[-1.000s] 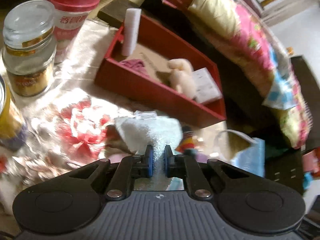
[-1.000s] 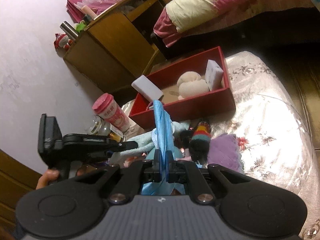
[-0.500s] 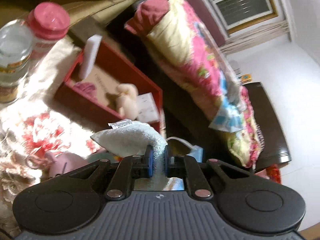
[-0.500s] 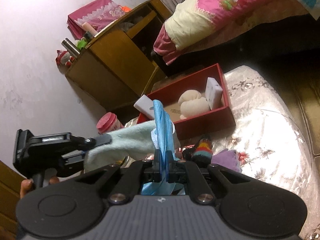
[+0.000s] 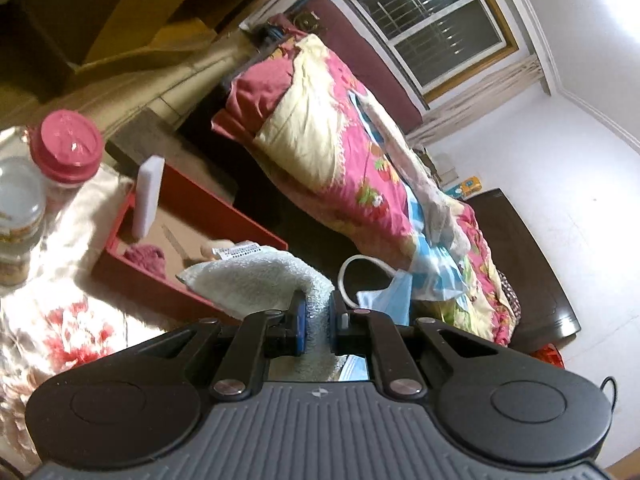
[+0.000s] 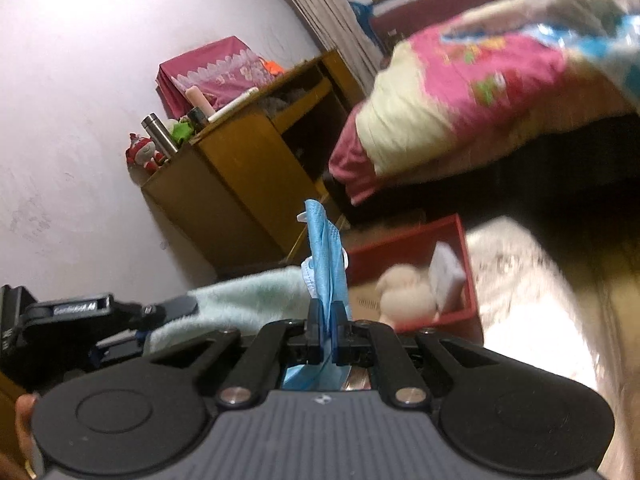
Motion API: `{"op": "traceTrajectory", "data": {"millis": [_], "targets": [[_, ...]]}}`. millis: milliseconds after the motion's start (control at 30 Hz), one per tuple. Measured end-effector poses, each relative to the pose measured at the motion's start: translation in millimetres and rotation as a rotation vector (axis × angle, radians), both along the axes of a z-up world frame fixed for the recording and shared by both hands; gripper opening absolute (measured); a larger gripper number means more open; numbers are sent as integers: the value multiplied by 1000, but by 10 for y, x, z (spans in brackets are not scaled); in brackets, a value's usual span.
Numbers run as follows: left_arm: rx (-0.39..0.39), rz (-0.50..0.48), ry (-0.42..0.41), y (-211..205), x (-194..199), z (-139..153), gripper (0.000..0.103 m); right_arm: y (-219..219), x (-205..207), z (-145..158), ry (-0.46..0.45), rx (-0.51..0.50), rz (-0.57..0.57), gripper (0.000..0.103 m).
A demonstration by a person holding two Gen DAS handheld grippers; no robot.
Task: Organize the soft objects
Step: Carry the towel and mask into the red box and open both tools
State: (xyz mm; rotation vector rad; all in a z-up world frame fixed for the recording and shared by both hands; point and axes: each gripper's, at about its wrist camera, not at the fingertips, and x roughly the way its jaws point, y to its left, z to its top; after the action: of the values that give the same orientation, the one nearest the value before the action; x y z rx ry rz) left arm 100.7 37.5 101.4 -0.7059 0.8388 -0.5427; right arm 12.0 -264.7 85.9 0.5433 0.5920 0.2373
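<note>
The left gripper (image 5: 317, 322) is clamping a pale towel (image 5: 260, 280), its jaws pressing tight on a fold of the cloth. The towel is draping forward and to the left of the fingers, with a white printed label (image 5: 240, 251) showing at its far edge. The right gripper (image 6: 327, 338) is pinching a blue mask (image 6: 325, 264), which is standing upright between the closed jaws, an ear loop showing at its top. In the right wrist view the towel (image 6: 244, 300) is hanging from the left gripper (image 6: 132, 314) just beside the mask, and a thumb (image 6: 24, 420) is showing at the lower left edge.

Beyond both grippers a red box (image 5: 144, 280) is sitting on a floral cloth (image 5: 72, 320). Inside it a cream plush (image 6: 406, 296) is lying against a white block (image 6: 446, 280); the right wrist view is blurring here, so the plush may be a toy animal. A white sponge (image 5: 149, 196) is leaning on the box's far rim, and a dark pink knit thing (image 5: 146, 258) is lying in the near corner. A pink-lidded cup (image 5: 68, 148) and a glass jar (image 5: 18, 216) are standing left of the box. A bed with a pink quilt (image 5: 340, 136) is filling the background.
</note>
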Motion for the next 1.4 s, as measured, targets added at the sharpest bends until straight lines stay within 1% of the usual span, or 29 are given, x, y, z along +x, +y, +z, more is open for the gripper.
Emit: {"op": "traceTrajectory", "data": {"millis": [167,300,533,633,700,867,967,1133,1300,1400], "targets": [[72,16,-48,-62,159,101,7,108,246,99,-12,-73,-13,0],[133,15,-61,-158,326,136,7,166,445,148,-11,-132,-16,0],[318,22,-84,-454,587,140,7,283,871,246,6,-286,-17,0],[399,21,-93,-594,679,125,7,379,1063,279,24,-381,-10,0],[443,24,-90,-664,740,98,7,428,1191,262,51,-423,4,0],[526,20,-64,-793,910,-64,7,479,1448,130,102,-471,13,0],[589,20,-55,-877,991,-173,8,494,1605,-5,143,-486,14,0],[679,27,-18,-980,1180,-397,8,521,1866,-219,205,-552,14,0],[746,26,21,-1021,1300,-586,8,557,2061,-431,269,-582,25,0],[791,26,45,-1047,1346,-676,11,571,2149,-563,315,-582,32,0]]}}
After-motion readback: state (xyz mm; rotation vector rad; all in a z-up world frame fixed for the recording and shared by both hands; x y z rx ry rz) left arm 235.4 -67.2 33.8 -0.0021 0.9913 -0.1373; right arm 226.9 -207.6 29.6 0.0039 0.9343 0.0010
